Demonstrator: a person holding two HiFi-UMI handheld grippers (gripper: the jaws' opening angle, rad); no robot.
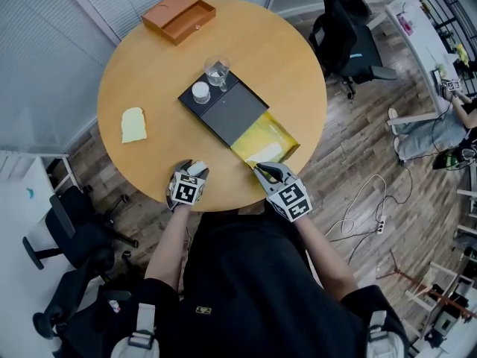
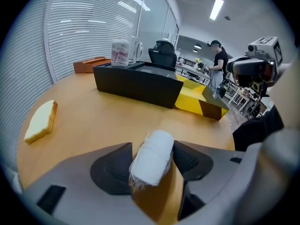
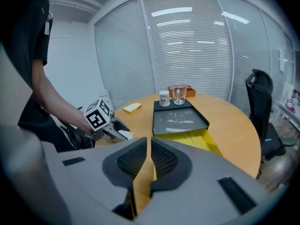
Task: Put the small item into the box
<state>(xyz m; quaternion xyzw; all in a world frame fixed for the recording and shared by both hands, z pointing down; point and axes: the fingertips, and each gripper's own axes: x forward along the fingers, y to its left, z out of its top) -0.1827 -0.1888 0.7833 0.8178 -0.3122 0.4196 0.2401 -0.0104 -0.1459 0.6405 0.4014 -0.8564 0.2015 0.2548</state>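
A round wooden table (image 1: 149,73) is seen at centre, set on a plank floor (image 1: 350,148). A black office chair (image 1: 350,39) is parked at the upper right, and another chair (image 1: 78,245) at the lower left. Glass walls are covered by white blinds (image 3: 197,46). Ceiling strip lights (image 2: 216,8) are lit, and a white power strip (image 1: 379,227) is left lying on the boards.
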